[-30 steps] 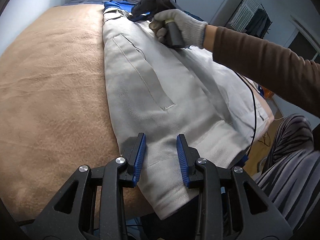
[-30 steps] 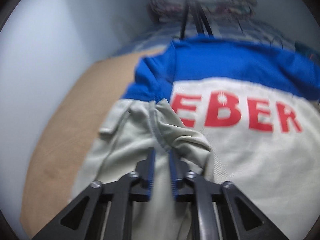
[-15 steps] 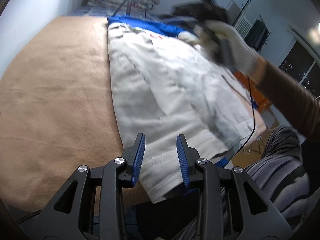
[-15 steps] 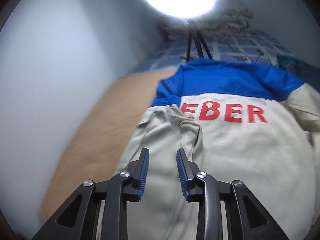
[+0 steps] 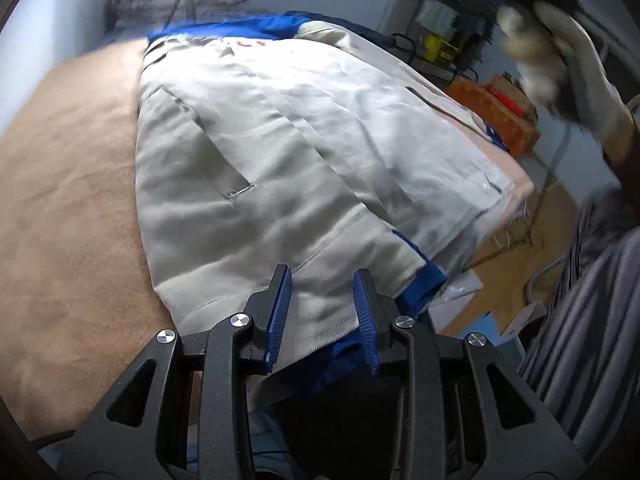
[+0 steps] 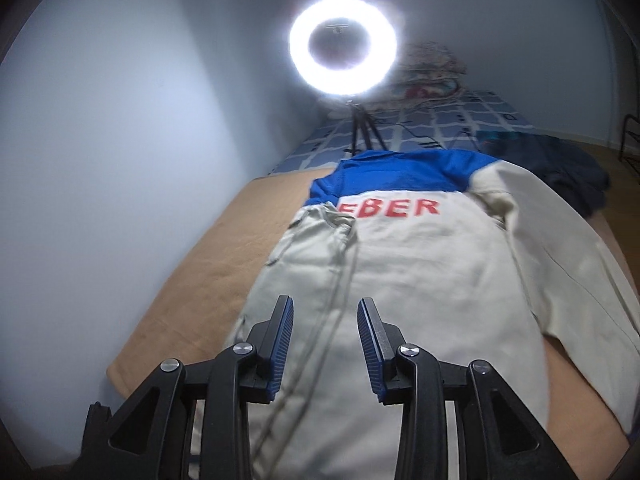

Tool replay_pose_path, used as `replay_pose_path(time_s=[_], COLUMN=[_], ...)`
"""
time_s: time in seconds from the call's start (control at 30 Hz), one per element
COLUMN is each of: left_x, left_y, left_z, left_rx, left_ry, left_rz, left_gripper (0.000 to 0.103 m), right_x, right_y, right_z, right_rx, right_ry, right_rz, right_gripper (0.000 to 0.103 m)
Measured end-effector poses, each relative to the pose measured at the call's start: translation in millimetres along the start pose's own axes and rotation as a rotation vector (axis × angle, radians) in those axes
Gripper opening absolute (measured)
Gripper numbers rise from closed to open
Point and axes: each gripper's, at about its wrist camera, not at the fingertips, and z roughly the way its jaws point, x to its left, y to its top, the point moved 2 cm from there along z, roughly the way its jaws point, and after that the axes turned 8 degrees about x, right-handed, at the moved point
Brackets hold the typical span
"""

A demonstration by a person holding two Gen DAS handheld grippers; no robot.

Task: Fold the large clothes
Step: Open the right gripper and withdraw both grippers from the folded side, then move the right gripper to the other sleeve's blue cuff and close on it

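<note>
**Right side of jacket unfolded**

The jacket (image 6: 404,280) lay lengthwise on the bed (image 6: 224,248), collar far. The right gripper (image 6: 325,338), jaws just opened and empty, hung above its midline. The left gripper (image 5: 323,312), spread, empty, hovered at the near hem, nearer the cloth.

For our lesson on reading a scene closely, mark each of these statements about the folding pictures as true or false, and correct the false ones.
1. The jacket has a blue yoke above red lettering. True.
2. The right gripper is clamped on a sleeve. False: its jaws stand apart with nothing pinched; they have just been opening.
3. The jacket lies on a tan blanket. True.
4. The ring light is switched off. False: it glows brightly.
5. The left gripper hangs by the jacket's hem with its jaws apart. True.
6. The person's right hand is bare. False: it wears a light knit glove.
</note>
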Motion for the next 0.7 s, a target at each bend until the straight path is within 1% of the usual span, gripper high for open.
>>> replay_pose_path(time_s=[0.03,0.07,0.1,0.17,0.2,0.23,0.27,0.3,0.37,0.4,0.43,0.5,0.57,0.67,0.7], left_x=[1,3,4,8,10,12,13,14,11,8,2,-10,-15,-24,-29], left_y=[3,6,13,25,31,41,51,62,84,94,103,119,132,154,161], left_z=[-2,-4,-12,-28,-33,-44,-54,-64,-80,-85,-89,-93,-96,-102,-103], left_rx=[0.012,0.023,0.019,-0.008,-0.018,-0.036,-0.057,-0.081,-0.130,-0.139,-0.139,-0.132,-0.124,-0.131,-0.135], left_ry=[-0.012,-0.017,0.006,0.055,0.065,0.073,0.086,0.106,0.138,0.159,0.199,0.290,0.289,0.276,0.260], left_rz=[-0.025,-0.037,-0.037,-0.028,-0.029,-0.029,-0.028,-0.025,0.004,0.032,0.086,0.187,0.211,0.207,0.201], left_gripper=[0.032,0.032,0.032,0.032,0.034,0.042,0.052,0.058,0.073,0.075,0.077,0.077,0.077,0.077,0.077], right_x=[-5,-11,-16,-30,-39,-47,-60,-69,-97,-108,-121,-144,-166,-207,-220], right_y=[-4,-9,-13,-22,-27,-32,-38,-43,-56,-61,-67,-76,-83,-96,-98], right_z=[-4,-11,-18,-32,-39,-46,-53,-59,-75,-82,-90,-104,-113,-123,-125], right_rx=[0.001,-0.002,-0.008,-0.017,-0.020,-0.025,-0.033,-0.041,-0.064,-0.073,-0.084,-0.097,-0.095,-0.087,-0.088], right_ry=[-0.004,-0.010,-0.016,-0.039,-0.057,-0.079,-0.105,-0.122,-0.167,-0.180,-0.192,-0.224,-0.246,-0.267,-0.270], right_rz=[0.010,0.022,0.030,0.038,0.038,0.044,0.060,0.076,0.134,0.158,0.186,0.214,0.237,0.342,0.378], right_gripper=[0.039,0.043,0.050,0.058,0.060,0.061,0.062,0.063,0.064,0.066,0.067,0.071,0.073,0.073,0.073])
